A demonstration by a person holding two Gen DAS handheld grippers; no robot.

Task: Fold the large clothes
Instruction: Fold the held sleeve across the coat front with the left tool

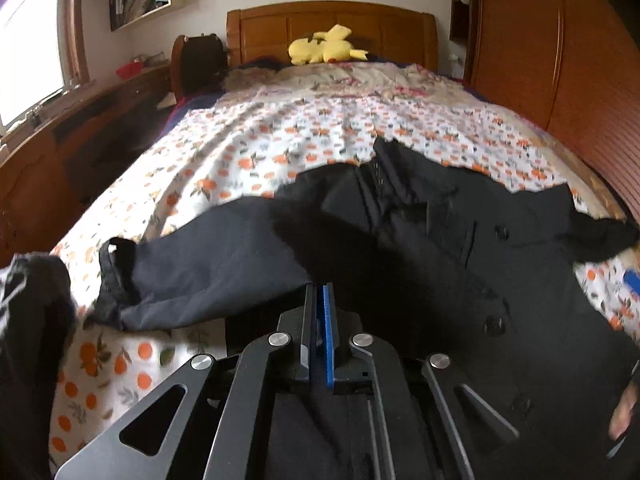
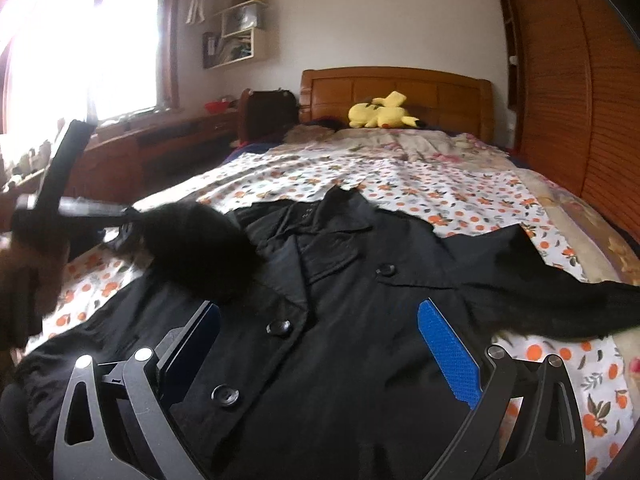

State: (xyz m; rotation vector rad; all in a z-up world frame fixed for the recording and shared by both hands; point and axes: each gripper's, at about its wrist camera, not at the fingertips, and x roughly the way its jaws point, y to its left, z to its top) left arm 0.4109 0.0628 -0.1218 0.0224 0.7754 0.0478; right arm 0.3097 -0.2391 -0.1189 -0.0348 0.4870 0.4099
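Left gripper (image 1: 319, 286) jaws: pressed together, apparently pinching black coat (image 2: 340, 320) fabric. Right gripper (image 2: 320, 320) jaws: spread above coat on bedsheet (image 2: 440, 192).

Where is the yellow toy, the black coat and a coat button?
yellow toy (image 2: 378, 114), right wrist view, its body.
black coat (image 2: 340, 360), right wrist view, front panel.
coat button (image 2: 279, 327), right wrist view, its middle.

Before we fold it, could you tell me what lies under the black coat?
The black coat lies on the orange-print sheet, which shows all round it. What the sheet looks like beneath the coat is covered.
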